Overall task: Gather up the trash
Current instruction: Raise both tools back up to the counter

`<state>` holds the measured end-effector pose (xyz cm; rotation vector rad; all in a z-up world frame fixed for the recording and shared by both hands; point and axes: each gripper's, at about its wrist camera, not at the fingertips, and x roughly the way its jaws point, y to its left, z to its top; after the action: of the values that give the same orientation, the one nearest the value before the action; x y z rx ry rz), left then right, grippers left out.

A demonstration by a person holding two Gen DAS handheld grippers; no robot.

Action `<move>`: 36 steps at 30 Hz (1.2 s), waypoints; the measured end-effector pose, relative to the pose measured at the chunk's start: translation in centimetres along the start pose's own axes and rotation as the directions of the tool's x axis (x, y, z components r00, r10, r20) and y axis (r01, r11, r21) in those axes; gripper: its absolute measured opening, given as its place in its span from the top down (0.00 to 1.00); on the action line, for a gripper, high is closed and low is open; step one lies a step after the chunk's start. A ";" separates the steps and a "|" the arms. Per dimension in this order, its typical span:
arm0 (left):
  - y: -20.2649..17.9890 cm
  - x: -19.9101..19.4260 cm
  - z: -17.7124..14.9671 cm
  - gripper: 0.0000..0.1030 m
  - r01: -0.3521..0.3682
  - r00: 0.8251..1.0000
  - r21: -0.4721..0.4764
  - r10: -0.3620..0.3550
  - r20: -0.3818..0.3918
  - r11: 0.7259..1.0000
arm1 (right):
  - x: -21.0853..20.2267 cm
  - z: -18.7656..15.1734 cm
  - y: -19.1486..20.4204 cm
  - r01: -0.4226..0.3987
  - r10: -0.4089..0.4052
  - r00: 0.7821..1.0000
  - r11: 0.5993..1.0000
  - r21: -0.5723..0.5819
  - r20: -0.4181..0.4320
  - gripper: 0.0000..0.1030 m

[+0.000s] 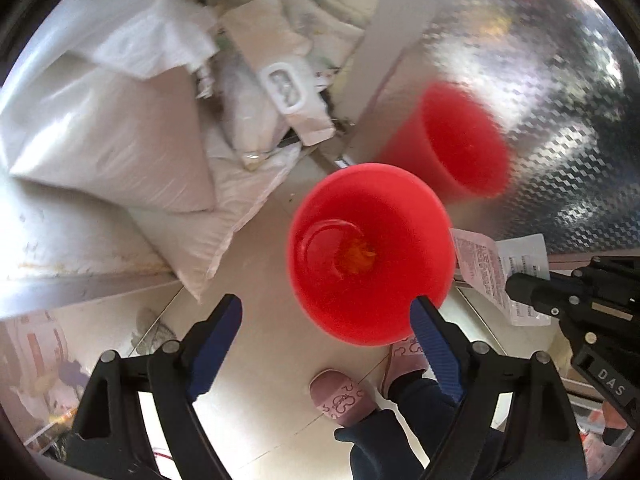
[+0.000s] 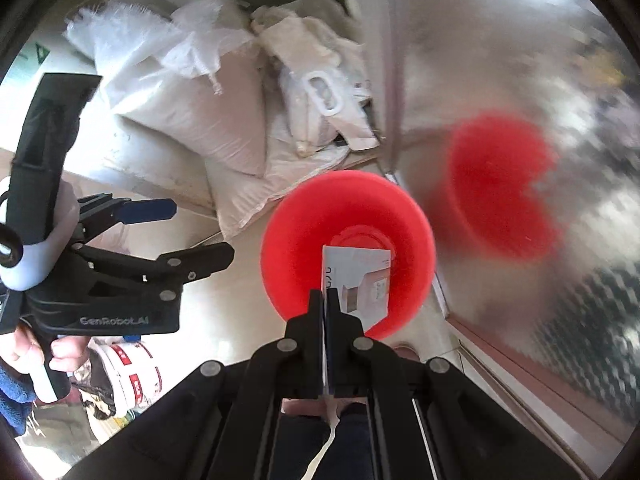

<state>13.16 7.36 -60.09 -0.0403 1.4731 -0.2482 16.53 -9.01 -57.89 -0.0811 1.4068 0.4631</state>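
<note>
Over the tiled floor [image 1: 264, 224], beside a shiny metal panel [image 1: 560, 120], a red bin [image 1: 370, 256] stands open-mouthed; its red reflection shows in the panel. Both grippers point steeply down at it.

Right gripper [image 2: 325, 300]: fingers together, clamped on a flat printed wrapper [image 2: 360, 284]. The wrapper hangs directly over the bin's mouth [image 2: 296, 248] in the right wrist view, so a release here should drop it inside. Judgement: this is the drop step, not yet done. The left wrist view shows the same wrapper [image 1: 488, 268] at the bin's right edge, held by the right gripper [image 1: 516, 286].

Left gripper [image 1: 326, 314]: fingers well apart, nothing between them. One blue pad [image 1: 430, 328] overlaps the bin's near rim in the picture; whether it touches, I cannot tell. The gripper sits to the side, probably to keep clear of the drop.

Bin contents: something orange at the bottom, with a clear curved piece next to it; too blurred to name.

Surroundings: white sacks [image 1: 100, 132] and a bag with a plastic handle [image 1: 284, 88] piled behind the bin, against the wall. Pink slippers [image 1: 344, 396] on the floor below the left gripper. A white bucket [image 2: 128, 368] near the person's hand [image 2: 52, 350] in the right wrist view.

Risk: the wrapper is light and flat; it may drift and catch the rim.
</note>
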 end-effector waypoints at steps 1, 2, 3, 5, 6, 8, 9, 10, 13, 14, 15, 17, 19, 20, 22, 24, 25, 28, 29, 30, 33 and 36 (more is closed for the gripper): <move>0.3 0.0 -0.2 0.18 -0.002 1.000 -0.013 0.002 -0.002 1.000 | 0.3 0.2 0.3 -0.002 0.002 1.000 1.000 -0.010 -0.006 0.99; 0.7 -0.1 -0.3 0.18 -0.005 1.000 -0.026 0.004 -0.003 1.000 | 0.6 0.2 0.5 0.000 0.000 1.000 1.000 -0.021 -0.012 0.99; 1.0 -0.2 -0.5 0.18 -0.007 1.000 -0.038 0.007 -0.003 0.999 | 0.9 0.3 0.7 0.003 -0.003 1.000 0.999 -0.034 -0.017 0.99; 1.3 -0.4 -1.1 0.18 -0.013 1.000 -0.056 0.013 -0.005 0.998 | 1.4 0.4 1.1 0.004 -0.005 1.000 0.999 -0.053 -0.025 0.99; 1.4 -0.5 -1.4 0.18 -0.016 1.000 -0.061 0.016 -0.005 0.998 | 1.4 0.4 1.3 -0.001 0.000 1.000 0.998 -0.059 -0.027 0.99; 1.4 -1.2 -2.0 0.18 -0.034 0.999 -0.071 0.034 0.011 0.997 | 1.4 0.4 1.7 -0.005 0.002 0.999 0.996 -0.084 -0.034 0.99; 1.4 -1.7 -2.4 0.18 -0.045 0.999 -0.074 0.046 0.019 0.996 | 1.4 0.5 2.0 0.006 -0.009 0.999 0.995 -0.100 -0.033 0.96; 1.3 -2.1 -2.7 0.18 -0.055 0.998 -0.078 0.057 0.021 0.995 | 1.3 0.4 2.2 0.012 -0.015 0.999 0.994 -0.111 -0.030 0.90; 1.3 -3.8 -3.4 0.18 -0.069 0.997 -0.093 0.072 0.023 0.993 | 0.2 0.2 2.7 0.005 -0.008 1.000 0.992 -0.130 -0.020 0.63; 1.2 -4.5 -3.6 0.18 -0.073 0.997 -0.100 0.076 0.024 0.992 | -0.2 0.2 2.9 0.007 -0.008 1.000 0.991 -0.135 -0.013 0.60; 1.1 -5.3 -3.8 0.18 -0.078 0.996 -0.106 0.082 0.027 0.991 | -0.6 0.2 3.1 0.009 -0.010 1.000 0.990 -0.141 -0.011 0.57; 1.0 -7.1 -4.0 0.18 -0.085 0.995 -0.111 0.090 0.039 0.990 | -1.8 0.1 3.6 0.017 -0.019 1.000 0.990 -0.142 -0.011 0.55; 0.7 -9.4 -4.2 0.18 -0.087 0.994 -0.117 0.093 0.051 0.989 | -3.2 0.2 4.3 0.017 -0.019 1.000 0.990 -0.138 -0.010 0.47; 0.5 -10.6 -4.3 0.18 -0.085 0.994 -0.122 0.092 0.056 0.989 | -4.1 0.2 4.7 0.015 -0.017 1.000 0.989 -0.144 -0.009 0.43; 0.3 -13.0 -4.3 0.18 -0.092 0.993 -0.129 0.100 0.055 0.987 | -6.4 0.2 5.6 0.035 -0.035 0.999 0.987 -0.158 0.003 0.35; 0.1 -15.7 -4.5 0.18 -0.099 0.992 -0.132 0.109 0.067 0.986 | -8.7 0.2 6.4 0.061 -0.057 0.998 0.985 -0.164 0.027 0.31; -0.1 -17.2 -4.6 0.18 -0.101 0.991 -0.134 0.112 0.077 0.986 | -10.0 0.2 6.9 0.074 -0.069 0.997 0.982 -0.171 0.036 0.29; -0.8 -21.2 -4.9 0.18 -0.100 0.989 -0.133 0.114 0.099 0.986 | -13.8 0.2 8.1 0.124 -0.112 0.991 0.975 -0.186 0.074 0.26; -1.2 -22.6 -5.1 0.18 -0.099 0.988 -0.134 0.113 0.105 0.986 | -15.0 0.2 8.4 0.138 -0.124 0.989 0.973 -0.182 0.085 0.25; -1.5 -24.0 -5.2 0.18 -0.095 0.988 -0.133 0.110 0.111 0.987 | -16.2 0.2 8.7 0.152 -0.138 0.986 0.973 -0.174 0.094 0.24; -2.8 -28.1 -5.5 0.18 -0.101 0.984 -0.122 0.117 0.132 0.987 | -19.9 -0.1 9.6 0.210 -0.194 0.973 0.970 -0.124 0.123 0.20; -3.9 -32.4 -5.8 0.18 -0.077 0.980 -0.106 0.094 0.174 0.991 | -23.7 -0.8 10.6 0.211 -0.198 0.970 0.974 -0.079 0.142 0.19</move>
<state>4.38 10.42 -28.31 -0.0770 1.3043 -0.0986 9.81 -5.87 -32.95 -0.2648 1.2298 0.3557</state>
